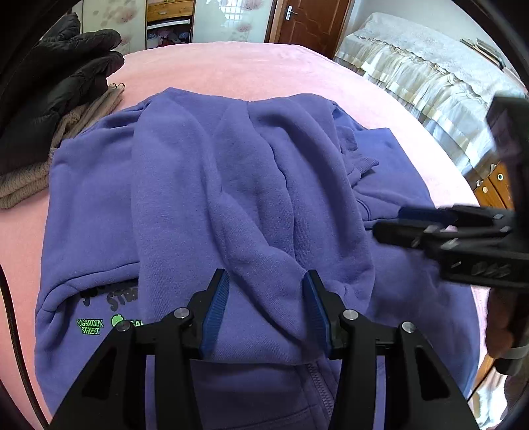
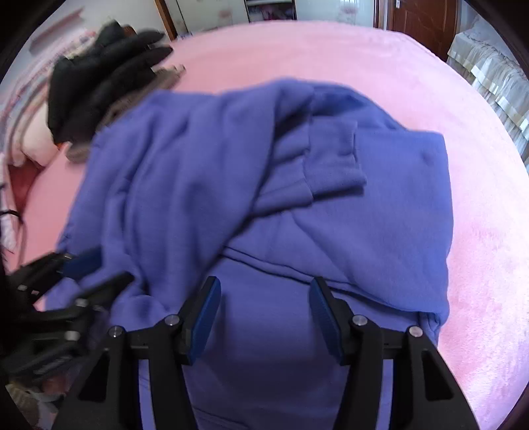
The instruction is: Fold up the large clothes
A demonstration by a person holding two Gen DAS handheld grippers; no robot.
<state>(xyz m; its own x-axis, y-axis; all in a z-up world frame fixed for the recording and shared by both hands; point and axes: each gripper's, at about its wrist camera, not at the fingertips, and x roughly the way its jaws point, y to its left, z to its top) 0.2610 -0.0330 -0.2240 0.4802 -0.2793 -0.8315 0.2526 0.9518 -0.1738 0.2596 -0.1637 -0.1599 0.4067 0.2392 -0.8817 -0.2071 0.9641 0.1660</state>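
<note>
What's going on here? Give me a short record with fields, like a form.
Setting: pink bedspread on a bed
Main garment: purple hoodie, sleeves folded across its body
Print: green lettering near the hem
Other clothes: black puffer jacket on a brown knit, off to the side
Left gripper: open, above the folded sleeve
Right gripper: open, over the hoodie

Home bedroom: bed [image 1: 264, 66], wardrobe [image 1: 168, 20].
</note>
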